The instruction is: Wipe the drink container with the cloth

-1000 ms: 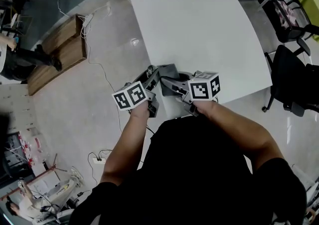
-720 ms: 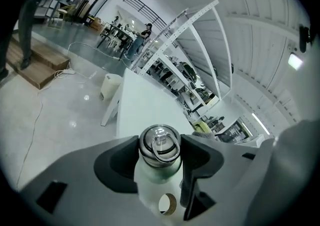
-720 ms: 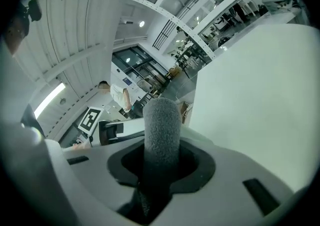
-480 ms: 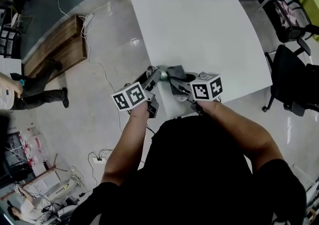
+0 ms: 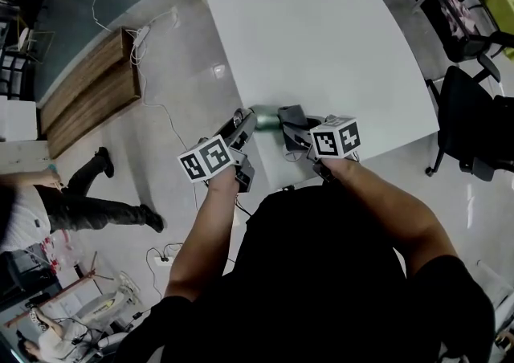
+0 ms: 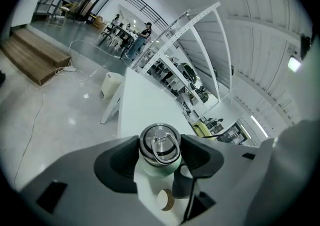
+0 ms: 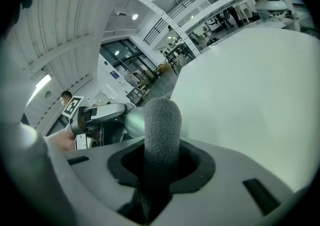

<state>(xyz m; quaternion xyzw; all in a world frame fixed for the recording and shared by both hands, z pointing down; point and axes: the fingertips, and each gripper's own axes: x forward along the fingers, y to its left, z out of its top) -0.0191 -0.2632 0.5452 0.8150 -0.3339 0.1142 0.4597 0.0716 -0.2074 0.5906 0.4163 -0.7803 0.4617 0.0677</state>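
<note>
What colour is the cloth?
Dark grey. The cloth shows best in the right gripper view.

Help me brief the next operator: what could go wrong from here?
The left gripper pinches the bottle only near its lid, so pressure from the cloth in the right gripper might twist it loose. Both work at the near edge of the table; a slipped bottle would probably hit the floor.

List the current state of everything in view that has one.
drink container: lid on, clamped at the neck, off the table
cloth: bunched, clamped, next to the container's side
left gripper: shut on the drink container
right gripper: shut on the cloth
</note>
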